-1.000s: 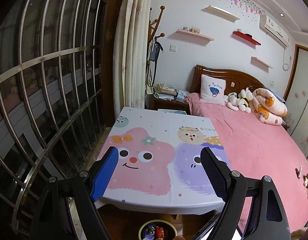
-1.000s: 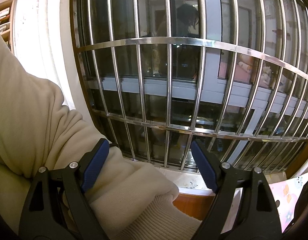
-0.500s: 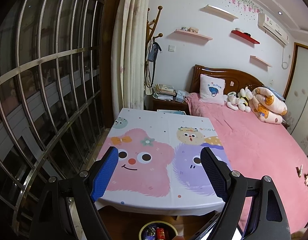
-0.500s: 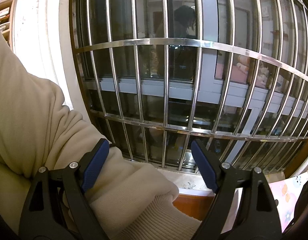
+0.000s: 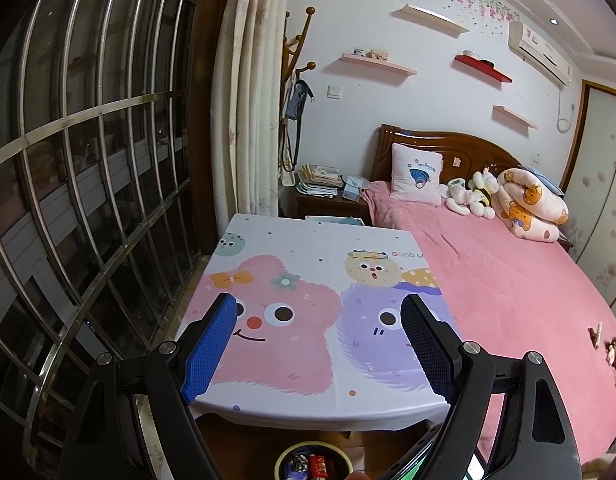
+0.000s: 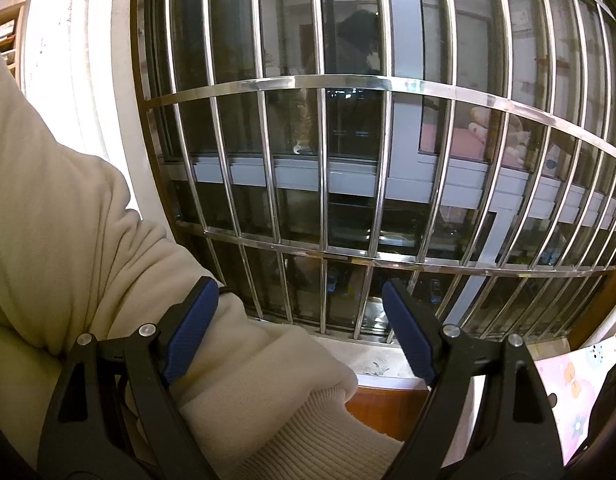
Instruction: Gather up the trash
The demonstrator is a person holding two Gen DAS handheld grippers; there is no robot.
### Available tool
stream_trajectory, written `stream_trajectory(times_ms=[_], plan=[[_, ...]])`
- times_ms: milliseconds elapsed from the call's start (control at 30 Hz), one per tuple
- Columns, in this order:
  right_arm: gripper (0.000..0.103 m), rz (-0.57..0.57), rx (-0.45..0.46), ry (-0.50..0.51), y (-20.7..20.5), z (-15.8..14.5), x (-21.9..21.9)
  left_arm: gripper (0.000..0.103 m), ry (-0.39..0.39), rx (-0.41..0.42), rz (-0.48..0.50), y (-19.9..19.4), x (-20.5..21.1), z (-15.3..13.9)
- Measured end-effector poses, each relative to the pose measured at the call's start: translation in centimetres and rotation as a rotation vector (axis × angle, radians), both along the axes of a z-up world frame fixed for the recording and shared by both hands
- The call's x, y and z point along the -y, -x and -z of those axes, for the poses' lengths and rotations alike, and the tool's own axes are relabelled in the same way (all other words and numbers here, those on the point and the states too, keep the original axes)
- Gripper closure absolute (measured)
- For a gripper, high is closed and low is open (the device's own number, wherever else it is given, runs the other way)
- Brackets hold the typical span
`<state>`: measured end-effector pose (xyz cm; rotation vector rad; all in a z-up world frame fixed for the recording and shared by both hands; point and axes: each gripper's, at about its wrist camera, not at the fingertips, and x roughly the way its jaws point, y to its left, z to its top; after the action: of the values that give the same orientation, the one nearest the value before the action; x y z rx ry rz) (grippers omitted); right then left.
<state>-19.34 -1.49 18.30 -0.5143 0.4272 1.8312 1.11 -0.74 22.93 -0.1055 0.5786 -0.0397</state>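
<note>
We find a bedroom: a cartoon-print surface (image 5: pixel 308 320) beside a pink bed (image 5: pixel 508 288), barred window (image 6: pixel 348 160) at nine o'clock. The trash bin (image 5: pixel 314 462), wrappers inside, sits on the floor at six o'clock below the surface. Against a second ago, nothing has shifted; collection has not advanced. Left claw (image 5: pixel 318 348) and right claw (image 6: pixel 297 330) both gape empty.

Left gripper (image 5: pixel 318 312) and right gripper (image 6: pixel 299 298) gape, empty.
</note>
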Motion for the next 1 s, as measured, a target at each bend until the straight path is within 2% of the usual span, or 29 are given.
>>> stream_trajectory(times_ms=[1000], plan=[[0.02,0.011,-0.02,0.001,-1.1,0.2,-0.3,0.018,-0.006,-0.02,0.011,-1.1,0.4,0.5]])
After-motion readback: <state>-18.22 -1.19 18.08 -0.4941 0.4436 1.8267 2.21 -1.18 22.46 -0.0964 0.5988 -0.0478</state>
